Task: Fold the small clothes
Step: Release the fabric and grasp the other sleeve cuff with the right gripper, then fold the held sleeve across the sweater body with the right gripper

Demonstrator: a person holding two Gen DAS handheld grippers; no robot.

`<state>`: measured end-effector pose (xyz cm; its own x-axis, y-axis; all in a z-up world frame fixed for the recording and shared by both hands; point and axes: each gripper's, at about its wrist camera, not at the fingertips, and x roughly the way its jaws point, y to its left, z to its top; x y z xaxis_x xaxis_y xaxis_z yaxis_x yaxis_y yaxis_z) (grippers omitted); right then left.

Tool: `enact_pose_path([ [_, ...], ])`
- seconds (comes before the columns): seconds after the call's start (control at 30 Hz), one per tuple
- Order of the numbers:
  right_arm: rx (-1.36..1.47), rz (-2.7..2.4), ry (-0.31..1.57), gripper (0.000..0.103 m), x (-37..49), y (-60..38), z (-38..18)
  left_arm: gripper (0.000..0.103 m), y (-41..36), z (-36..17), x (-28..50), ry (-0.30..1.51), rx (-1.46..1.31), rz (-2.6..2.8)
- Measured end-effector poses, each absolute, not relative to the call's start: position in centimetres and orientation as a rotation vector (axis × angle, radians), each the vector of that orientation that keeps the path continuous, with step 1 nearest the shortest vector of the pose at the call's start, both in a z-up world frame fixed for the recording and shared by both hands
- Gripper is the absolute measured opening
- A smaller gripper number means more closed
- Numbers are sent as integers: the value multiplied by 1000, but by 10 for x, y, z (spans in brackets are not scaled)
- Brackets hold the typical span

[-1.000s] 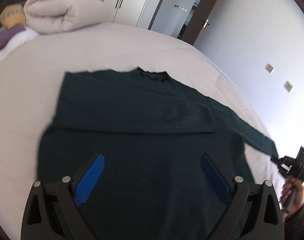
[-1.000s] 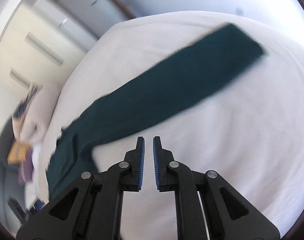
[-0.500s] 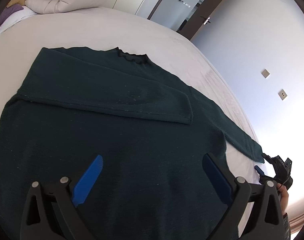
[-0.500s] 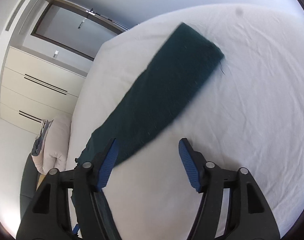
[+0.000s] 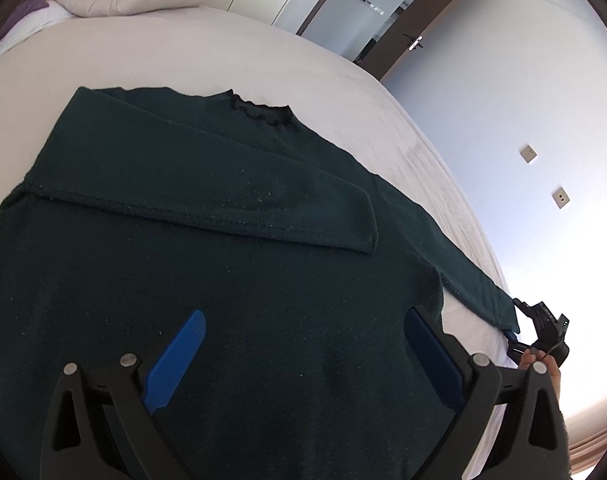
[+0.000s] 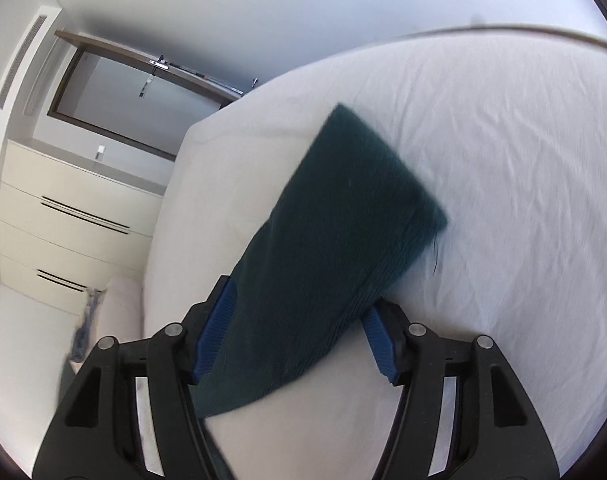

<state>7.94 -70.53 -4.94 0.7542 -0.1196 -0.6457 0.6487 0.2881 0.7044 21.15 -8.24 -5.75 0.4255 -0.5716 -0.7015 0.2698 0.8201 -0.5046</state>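
On the white bed (image 6: 503, 160), the dark green knitted sweater's (image 5: 223, 280) outstretched sleeve (image 6: 335, 240) lies between the right gripper's (image 6: 291, 332) unclenched jaws, just opened from shut; the left gripper (image 5: 303, 360) hovers released above its body.

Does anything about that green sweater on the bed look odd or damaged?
Nothing looks damaged. The sweater lies flat on the bed, lopsided: one sleeve is folded across the chest, the other sleeve still sticks out sideways, a loose thread dangling at its cuff.
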Motion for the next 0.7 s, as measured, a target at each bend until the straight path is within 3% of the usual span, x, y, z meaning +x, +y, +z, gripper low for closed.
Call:
enact_pose_path([
  [0.13, 1109, -569, 553, 58, 101, -706, -47, 102, -82, -58, 218, 1009, -337, -543],
  [0.17, 1087, -570, 568, 54, 110, -704, -45, 102, -81, -57, 221, 1010, -339, -542],
  [0.23, 1056, -557, 599, 33, 124, -702, -40, 102, -82, -57, 227, 1011, -346, -545],
  [0.33, 914, -530, 650, 29, 154, -679, -20, 102, -82, -54, 236, 1015, -351, -550],
  [0.37, 862, -505, 664, 23, 167, -668, -12, 102, -82, -53, 239, 1015, -358, -557],
  [0.57, 498, -255, 738, 21, 264, -537, 42, 102, -79, -50, 252, 1027, -452, -609],
  [0.7, 285, -50, 793, 21, 310, -424, 49, 102, -69, -54, 260, 1040, -567, -646],
])
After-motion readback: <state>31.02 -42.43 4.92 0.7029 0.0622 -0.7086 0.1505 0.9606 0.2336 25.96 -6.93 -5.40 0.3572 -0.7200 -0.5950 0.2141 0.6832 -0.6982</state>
